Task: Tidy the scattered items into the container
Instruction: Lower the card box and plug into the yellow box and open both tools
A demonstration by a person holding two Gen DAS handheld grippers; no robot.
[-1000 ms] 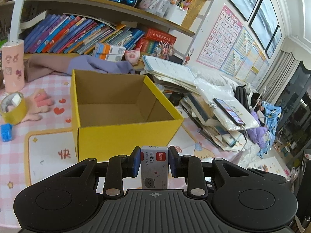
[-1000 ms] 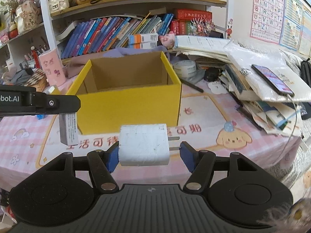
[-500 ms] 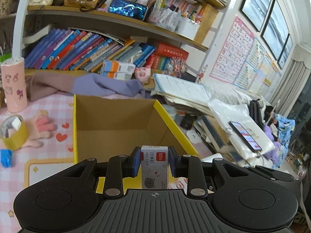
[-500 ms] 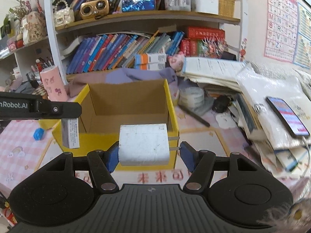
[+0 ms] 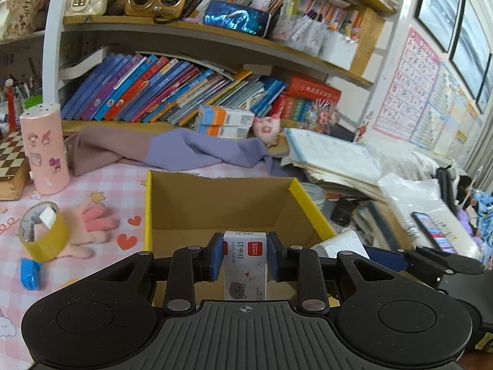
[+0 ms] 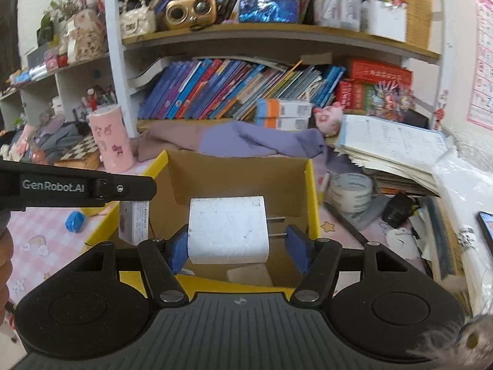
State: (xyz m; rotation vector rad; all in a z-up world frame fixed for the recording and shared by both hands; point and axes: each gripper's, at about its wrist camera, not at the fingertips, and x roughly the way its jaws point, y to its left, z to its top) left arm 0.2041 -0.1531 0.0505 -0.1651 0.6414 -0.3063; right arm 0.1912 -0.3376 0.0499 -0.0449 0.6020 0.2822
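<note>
Both grippers now over box [image 5: 222, 203]; box bottom mostly hidden.

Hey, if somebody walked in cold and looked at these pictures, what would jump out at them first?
Probably the yellow cardboard box, open-topped in the middle of the pink checked table. Over it, the left gripper is shut on a small staples box, and the right gripper holds a white plug-in charger with its prongs pointing sideways. Behind it all, a crammed bookshelf fills the background.
</note>
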